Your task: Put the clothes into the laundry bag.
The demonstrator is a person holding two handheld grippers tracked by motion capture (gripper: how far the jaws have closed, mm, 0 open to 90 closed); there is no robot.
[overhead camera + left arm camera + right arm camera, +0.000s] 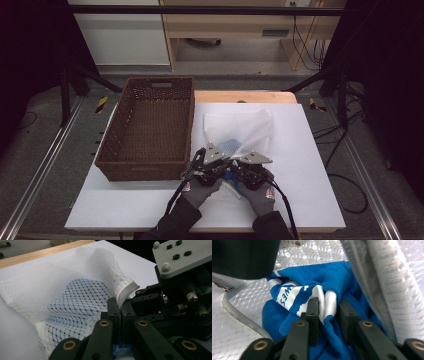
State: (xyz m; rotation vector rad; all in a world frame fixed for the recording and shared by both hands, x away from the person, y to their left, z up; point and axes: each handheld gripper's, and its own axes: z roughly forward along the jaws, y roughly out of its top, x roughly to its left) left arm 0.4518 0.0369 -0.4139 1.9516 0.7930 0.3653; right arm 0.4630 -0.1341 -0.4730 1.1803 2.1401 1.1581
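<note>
The blue cloth (pixel 332 287) was partly inside the mesh bag (pixel 50 287); the right tool (pixel 329 312) gripped it, the left tool (pixel 119 308) pinched the bag's rim (pixel 128 290).

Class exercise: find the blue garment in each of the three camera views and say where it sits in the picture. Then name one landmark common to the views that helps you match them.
High view: the blue garment shows faintly through the white mesh bag, just beyond the two grippers.
Left gripper view: a blue patch behind the mesh, centre-left.
Right gripper view: centre, folds running between the jaws.
Shared landmark: the mesh bag's zipped edge.
</note>
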